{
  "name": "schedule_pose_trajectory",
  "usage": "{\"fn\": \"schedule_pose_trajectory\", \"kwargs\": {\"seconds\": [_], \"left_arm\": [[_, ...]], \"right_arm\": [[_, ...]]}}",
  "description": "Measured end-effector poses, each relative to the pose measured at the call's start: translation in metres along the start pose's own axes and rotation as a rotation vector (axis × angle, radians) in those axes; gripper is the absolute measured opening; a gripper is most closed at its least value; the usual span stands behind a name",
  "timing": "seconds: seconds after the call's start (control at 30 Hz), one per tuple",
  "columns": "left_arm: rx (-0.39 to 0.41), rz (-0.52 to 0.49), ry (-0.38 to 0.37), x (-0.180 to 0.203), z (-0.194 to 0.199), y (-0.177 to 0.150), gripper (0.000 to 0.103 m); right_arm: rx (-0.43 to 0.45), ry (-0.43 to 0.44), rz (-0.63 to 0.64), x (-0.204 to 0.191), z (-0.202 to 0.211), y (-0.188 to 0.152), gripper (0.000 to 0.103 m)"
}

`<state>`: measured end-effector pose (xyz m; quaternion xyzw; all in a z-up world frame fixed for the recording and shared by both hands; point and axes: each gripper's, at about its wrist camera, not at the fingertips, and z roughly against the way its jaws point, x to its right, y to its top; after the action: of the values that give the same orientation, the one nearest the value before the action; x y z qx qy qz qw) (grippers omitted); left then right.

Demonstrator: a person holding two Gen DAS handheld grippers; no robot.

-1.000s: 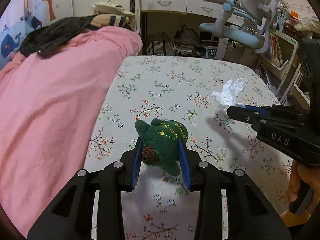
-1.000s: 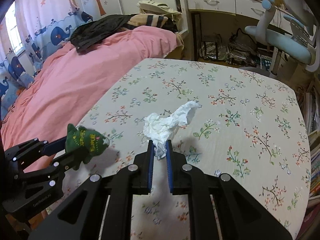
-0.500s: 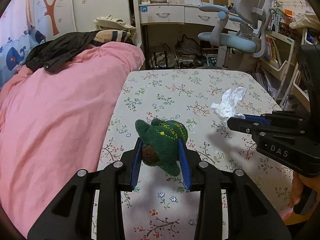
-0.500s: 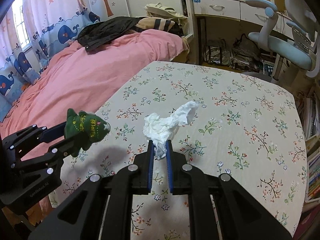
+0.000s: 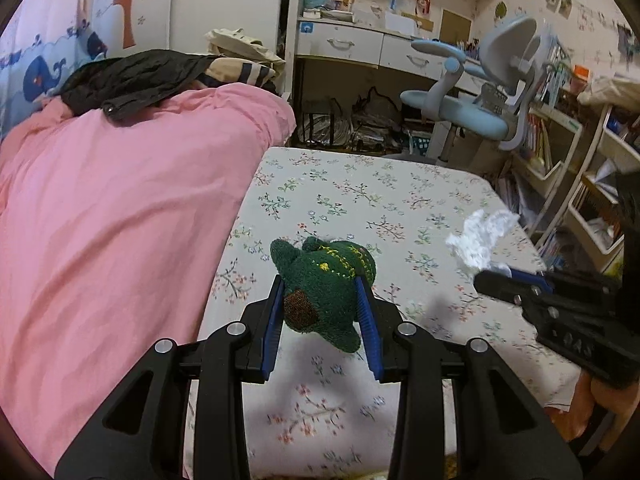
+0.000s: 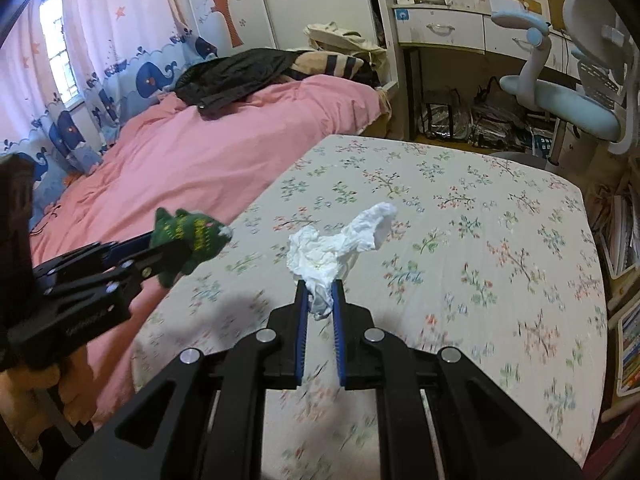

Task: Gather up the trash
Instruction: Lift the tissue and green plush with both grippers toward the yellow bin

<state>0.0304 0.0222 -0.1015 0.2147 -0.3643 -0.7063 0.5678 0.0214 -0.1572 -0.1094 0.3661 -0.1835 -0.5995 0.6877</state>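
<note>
My left gripper (image 5: 320, 292) is shut on a small green plush toy (image 5: 324, 284) and holds it in the air above the near left part of the floral table (image 5: 384, 204). My right gripper (image 6: 319, 294) is shut on a crumpled white tissue (image 6: 336, 244) and holds it above the table's middle. The right gripper and tissue (image 5: 480, 236) show at the right of the left wrist view. The left gripper with the green toy (image 6: 188, 234) shows at the left of the right wrist view.
A bed with a pink cover (image 5: 112, 216) runs along the table's left edge, with dark clothes (image 5: 132, 76) piled on it. A blue desk chair (image 5: 472, 112) and a desk with drawers (image 5: 360, 46) stand beyond the table. Bookshelves (image 5: 568, 168) are at the right.
Both grippers have risen and pulled back from the table with their loads still held. The table looks smaller and lower, and more of the room shows.
</note>
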Motion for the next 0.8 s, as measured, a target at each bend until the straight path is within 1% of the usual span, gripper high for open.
{"fn": "schedule_pose_trajectory", "kwargs": {"seconds": [0.17, 0.4, 0.5, 0.7, 0.8], "left_arm": [[0.000, 0.020, -0.012, 0.006, 0.018, -0.012, 0.033], [0.004, 0.005, -0.020, 0.018, 0.048, -0.040, 0.033], [0.001, 0.005, -0.020, 0.019, 0.059, -0.052, 0.033], [-0.009, 0.011, -0.023, 0.022, 0.077, -0.073, 0.033], [-0.017, 0.008, -0.028, 0.025, 0.083, -0.081, 0.033]], "right_arm": [[0.005, 0.007, 0.038, -0.019, 0.025, -0.022, 0.012], [-0.018, 0.051, 0.079, -0.046, 0.048, -0.055, 0.013], [-0.046, 0.061, 0.102, -0.057, 0.054, -0.073, 0.013], [-0.157, 0.109, 0.144, -0.079, 0.058, -0.120, 0.013], [-0.210, 0.127, 0.168, -0.088, 0.057, -0.139, 0.013]]}}
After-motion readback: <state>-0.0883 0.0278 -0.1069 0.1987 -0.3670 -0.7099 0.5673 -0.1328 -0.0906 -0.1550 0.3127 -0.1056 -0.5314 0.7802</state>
